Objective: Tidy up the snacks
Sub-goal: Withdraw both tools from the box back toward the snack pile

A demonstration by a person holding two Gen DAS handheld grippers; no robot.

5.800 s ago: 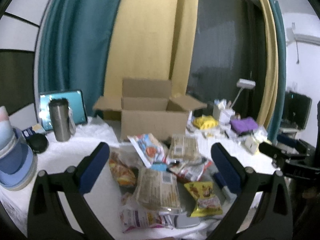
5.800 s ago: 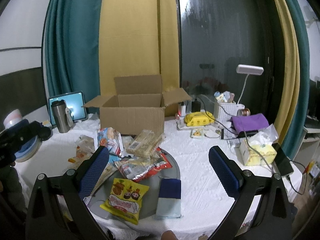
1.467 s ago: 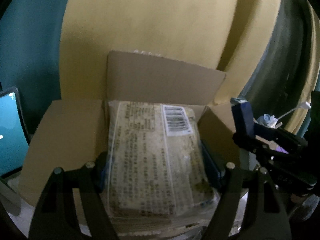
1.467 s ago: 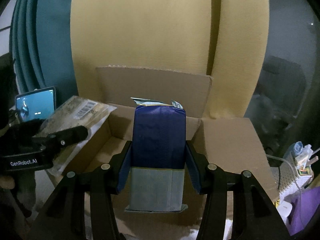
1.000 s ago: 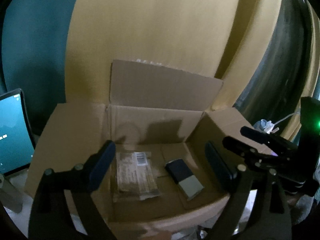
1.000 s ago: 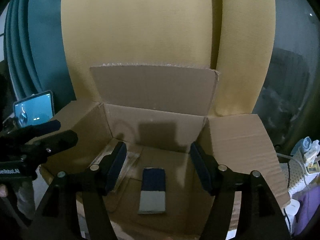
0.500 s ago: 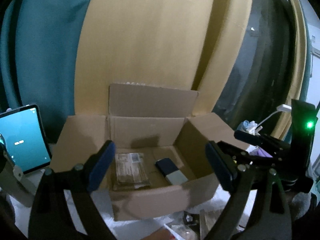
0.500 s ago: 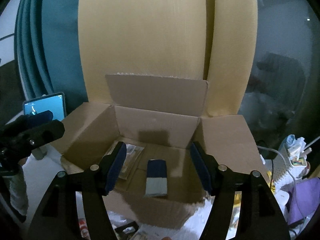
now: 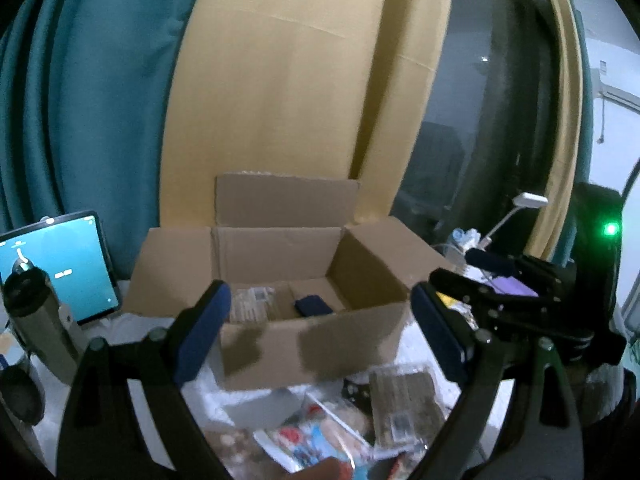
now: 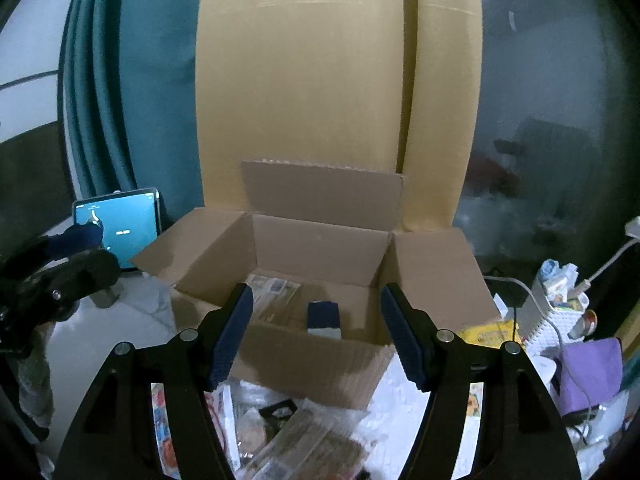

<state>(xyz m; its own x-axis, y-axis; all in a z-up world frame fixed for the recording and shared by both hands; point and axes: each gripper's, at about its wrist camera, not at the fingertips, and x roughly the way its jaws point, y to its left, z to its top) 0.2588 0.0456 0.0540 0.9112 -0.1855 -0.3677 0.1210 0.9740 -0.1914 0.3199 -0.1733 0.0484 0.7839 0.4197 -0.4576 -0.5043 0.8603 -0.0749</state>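
Snacks [image 9: 360, 436] are lying loose on the table just below and in front of our two grippers, and that is where we are judging the next pick to be. We are holding the left gripper [image 9: 320, 336] wide open with nothing between its blue pads [image 9: 202, 332], and the right gripper [image 10: 316, 340] is likewise spread open and carrying nothing. Both are hovering over the near wall of the cardboard box [image 10: 320, 364], which is standing open with its flaps folded out. Inside it we are seeing a clear-wrapped pack [image 10: 276, 300] lying flat on the left of the floor and a dark blue packet [image 10: 324, 316] beside it, toward the middle. The pile on the table is sitting on our side of the box, below the fingers, so we are judging that either gripper must come back and down to reach it. A brown barred pack [image 9: 404, 404] is lying with its long side running away from us, under the right finger of the left gripper, so the left hand seems nearer to it. In the right wrist view the pile is blurred.
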